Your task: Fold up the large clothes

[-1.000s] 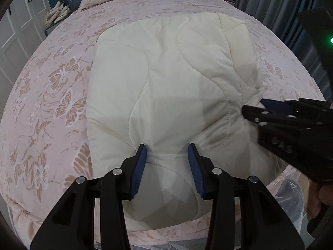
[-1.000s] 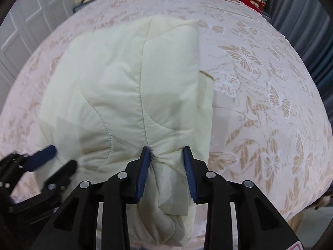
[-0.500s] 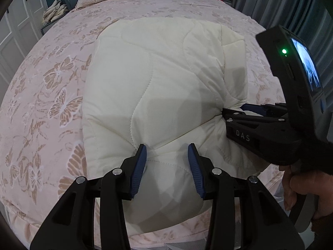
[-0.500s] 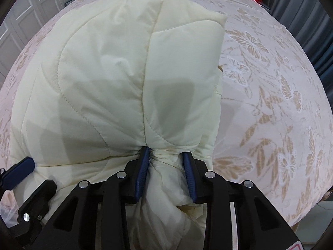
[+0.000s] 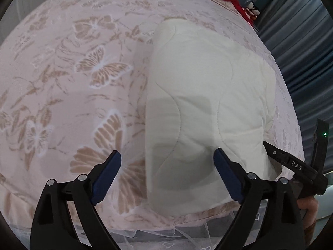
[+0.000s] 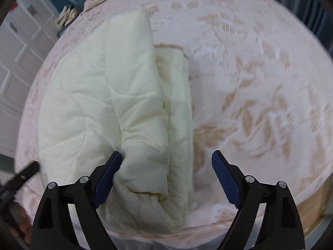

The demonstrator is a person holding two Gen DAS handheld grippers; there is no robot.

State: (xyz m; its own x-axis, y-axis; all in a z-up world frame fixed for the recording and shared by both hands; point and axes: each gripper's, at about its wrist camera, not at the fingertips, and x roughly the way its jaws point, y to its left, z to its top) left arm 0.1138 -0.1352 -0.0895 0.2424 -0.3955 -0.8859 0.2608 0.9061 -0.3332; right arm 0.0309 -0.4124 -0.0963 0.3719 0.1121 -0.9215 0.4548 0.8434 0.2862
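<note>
2 grippers, left gripper [image 5: 167, 176] and right gripper [image 6: 166, 176], have just spread their jaws, pinching nothing, over the folded cream quilt [image 5: 208, 108].

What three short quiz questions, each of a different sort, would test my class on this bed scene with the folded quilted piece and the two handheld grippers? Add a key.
1. True or false: the left gripper is clamped on the cream quilted padded garment.
2. Multiple choice: the folded garment lies on A) a grey carpet, B) the pink butterfly-print bedspread, C) a wooden table.
3. Fill in: in the right wrist view, the stacked folded edges of the garment lie between the blue pads of the right gripper, whose jaws are ____.

Key: 1 false, its jaws have just been opening and stand wide with the garment's edge loose between them; 2 B; 3 open, having just opened.
</note>
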